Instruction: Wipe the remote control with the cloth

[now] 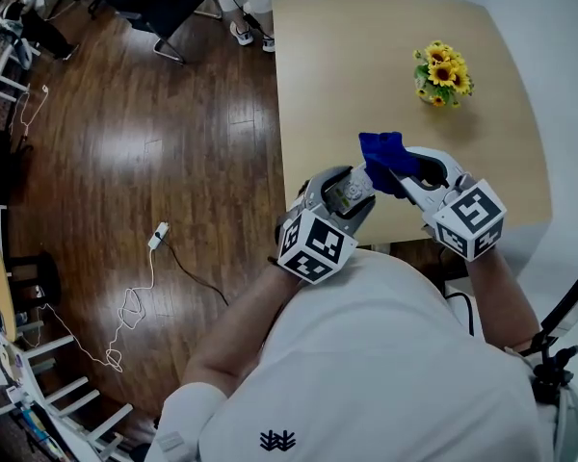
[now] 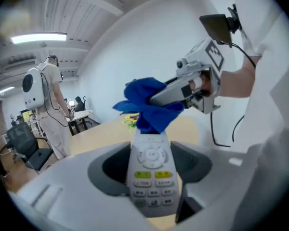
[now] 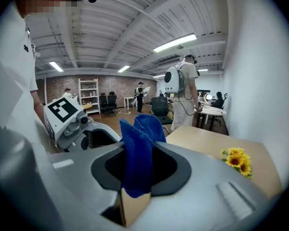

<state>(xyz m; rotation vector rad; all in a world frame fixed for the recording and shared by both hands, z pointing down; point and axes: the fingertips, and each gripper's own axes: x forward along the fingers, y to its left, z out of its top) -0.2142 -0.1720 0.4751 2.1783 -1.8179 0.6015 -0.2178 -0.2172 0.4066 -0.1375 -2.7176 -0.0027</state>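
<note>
Left tongs (image 1: 350,191): pinched remote (image 2: 151,170), long axis toward right tongs (image 1: 402,176). Right tongs: pinched cloth (image 1: 380,149), against remote's far end.

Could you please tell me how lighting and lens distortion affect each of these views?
Head view: soft glare on the wooden floor, table evenly lit. Left gripper view: fisheye with dark corners, ceiling lamp blooms, remote control sharp. Right gripper view: same curvature, cloth sharp.

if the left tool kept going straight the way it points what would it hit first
Probably the crumpled blue cloth held by the right tool: it sits at the far tip of the white button remote control gripped in the left tool. Whether they touch is unclear.
</note>
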